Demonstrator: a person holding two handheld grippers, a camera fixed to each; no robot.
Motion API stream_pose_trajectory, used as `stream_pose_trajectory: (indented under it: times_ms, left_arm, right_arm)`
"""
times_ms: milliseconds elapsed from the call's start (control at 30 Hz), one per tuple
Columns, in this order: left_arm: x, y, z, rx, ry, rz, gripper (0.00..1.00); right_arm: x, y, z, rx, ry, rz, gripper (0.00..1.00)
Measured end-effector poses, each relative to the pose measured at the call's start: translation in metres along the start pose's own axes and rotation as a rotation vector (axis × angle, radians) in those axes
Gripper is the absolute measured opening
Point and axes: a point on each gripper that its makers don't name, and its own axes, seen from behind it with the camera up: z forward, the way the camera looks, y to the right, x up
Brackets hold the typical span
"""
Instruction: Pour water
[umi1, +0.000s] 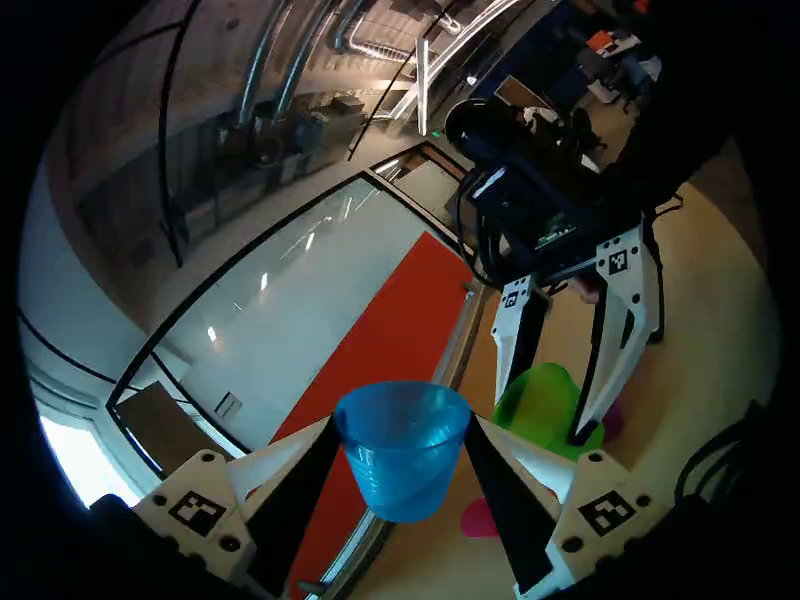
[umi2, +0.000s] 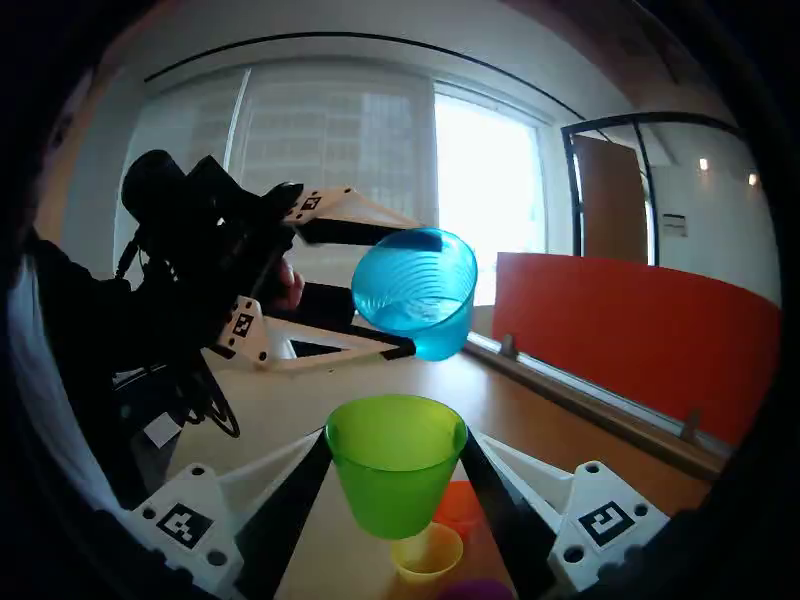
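Note:
A translucent blue cup (umi1: 403, 465) sits between the fingers of my left gripper (umi1: 403, 440), which is shut on it. My right gripper (umi2: 396, 450) is shut on an upright lime green cup (umi2: 395, 465). In the right gripper view the blue cup (umi2: 415, 290) hangs above and beyond the green one, tipped on its side with its mouth turned this way, held by the left gripper (umi2: 405, 295). In the left gripper view the green cup (umi1: 545, 400) stands lower right of the blue cup, in the right gripper (umi1: 545, 415). I cannot tell whether any water is flowing.
Both cups are over a wooden table (umi2: 290, 410). A small yellow cup (umi2: 427, 552) and an orange cup (umi2: 460, 505) stand on it below the green cup. A red partition (umi2: 640, 340) runs along the table's far edge. A person's dark sleeve (umi2: 80, 330) is at the left.

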Motion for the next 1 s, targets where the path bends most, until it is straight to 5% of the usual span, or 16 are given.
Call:
stream_pose_trajectory:
  times_ms: [1000]
  left_arm:
    - [0.0088, 0.0053, 0.0072, -0.016, 0.003, 0.139, 0.86]
  right_arm:
    - [0.0024, 0.0031, -0.0013, -0.006, 0.000, -0.006, 0.92]
